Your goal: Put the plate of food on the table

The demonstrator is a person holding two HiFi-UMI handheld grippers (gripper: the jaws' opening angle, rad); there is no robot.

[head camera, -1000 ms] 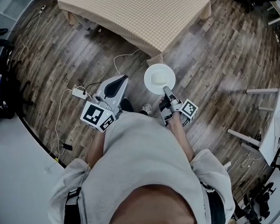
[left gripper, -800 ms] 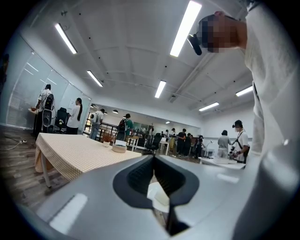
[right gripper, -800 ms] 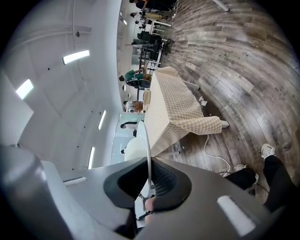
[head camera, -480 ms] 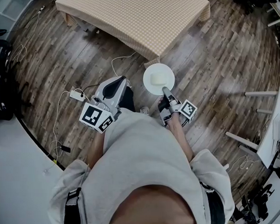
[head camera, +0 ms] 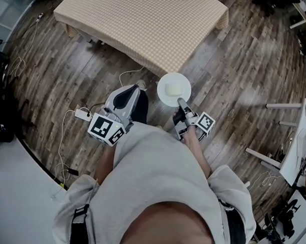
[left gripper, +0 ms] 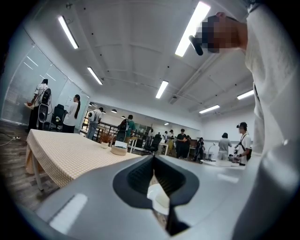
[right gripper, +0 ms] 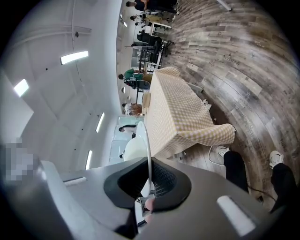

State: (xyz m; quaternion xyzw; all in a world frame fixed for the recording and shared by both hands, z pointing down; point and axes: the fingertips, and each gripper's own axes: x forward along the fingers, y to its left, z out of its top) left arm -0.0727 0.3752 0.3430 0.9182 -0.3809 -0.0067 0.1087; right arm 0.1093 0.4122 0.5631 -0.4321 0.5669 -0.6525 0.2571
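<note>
Plate (head camera: 162, 94) of food pinched at its rim in my right gripper (head camera: 180, 100), over the floor (head camera: 235, 72) just off the table's (head camera: 141, 23) near corner; my left gripper (head camera: 134, 89), jaws pressed together, holds nothing.

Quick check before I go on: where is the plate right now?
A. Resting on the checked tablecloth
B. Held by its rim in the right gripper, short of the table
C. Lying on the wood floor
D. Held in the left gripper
B: in the head view the right gripper is shut on the near rim of the plate, which shows against the floor just short of the table corner.
</note>
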